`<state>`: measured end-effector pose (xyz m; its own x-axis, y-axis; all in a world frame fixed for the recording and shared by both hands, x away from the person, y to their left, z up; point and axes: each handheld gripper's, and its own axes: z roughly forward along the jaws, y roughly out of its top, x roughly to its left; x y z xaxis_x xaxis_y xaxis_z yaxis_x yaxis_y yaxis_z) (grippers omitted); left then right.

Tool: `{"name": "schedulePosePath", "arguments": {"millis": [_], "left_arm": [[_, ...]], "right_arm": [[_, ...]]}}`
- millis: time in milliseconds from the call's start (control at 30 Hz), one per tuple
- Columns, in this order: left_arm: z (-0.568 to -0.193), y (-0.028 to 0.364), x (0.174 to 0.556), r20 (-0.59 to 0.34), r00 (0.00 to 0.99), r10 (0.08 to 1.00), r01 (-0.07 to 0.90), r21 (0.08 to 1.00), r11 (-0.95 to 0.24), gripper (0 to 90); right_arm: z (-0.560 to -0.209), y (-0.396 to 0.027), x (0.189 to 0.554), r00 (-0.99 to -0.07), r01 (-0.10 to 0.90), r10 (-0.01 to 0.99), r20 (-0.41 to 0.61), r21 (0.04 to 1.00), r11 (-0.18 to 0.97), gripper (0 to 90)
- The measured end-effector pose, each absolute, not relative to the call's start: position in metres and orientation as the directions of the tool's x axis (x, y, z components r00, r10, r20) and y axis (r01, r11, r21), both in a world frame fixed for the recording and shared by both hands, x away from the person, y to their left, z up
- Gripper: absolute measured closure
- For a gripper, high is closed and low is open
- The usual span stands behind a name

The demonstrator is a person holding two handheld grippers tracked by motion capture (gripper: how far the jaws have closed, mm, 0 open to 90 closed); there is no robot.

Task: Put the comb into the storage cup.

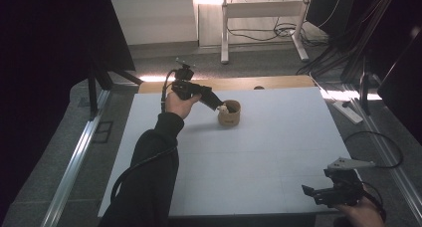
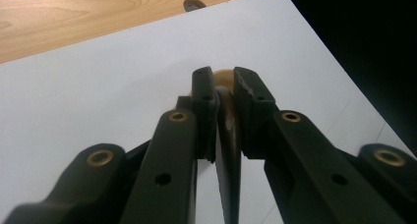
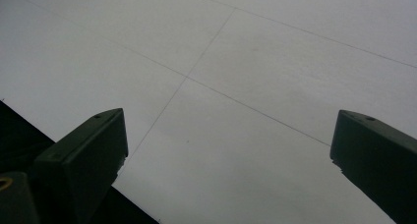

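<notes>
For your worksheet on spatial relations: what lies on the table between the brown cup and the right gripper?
Nothing: bare white table between brown cup and right gripper, seen in the high view.

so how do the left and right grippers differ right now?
The left gripper reaches the small round tan wooden cup at the far side of the white table; the right gripper sits at the near right edge, away from it. The left's jaws are nearly closed on a thin tan piece; the right's stand wide apart with nothing between them. Both are black, hand-held, two-jaw tools.
</notes>
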<state>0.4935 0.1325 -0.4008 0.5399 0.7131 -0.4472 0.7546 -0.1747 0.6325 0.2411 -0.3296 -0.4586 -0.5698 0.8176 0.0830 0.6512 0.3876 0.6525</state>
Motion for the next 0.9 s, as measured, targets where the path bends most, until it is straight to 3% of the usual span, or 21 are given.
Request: {"name": "schedulePosePath", "arguments": {"millis": [400,900], "left_arm": [[-0.3987,0.1354,0.49,-0.394,0.551,0.735,0.716,0.677,-0.174,62.3],[-0.4005,0.1372,0.4838,-0.286,0.579,0.764,0.644,0.734,-0.213,32.3]], "right_arm": [[-0.4586,-0.3294,0.241,-0.57,0.651,0.817,0.084,0.653,0.387,1.3],[-0.4586,-0.3293,0.2409,-0.572,0.649,0.816,0.083,0.654,0.388,1.3]]}}
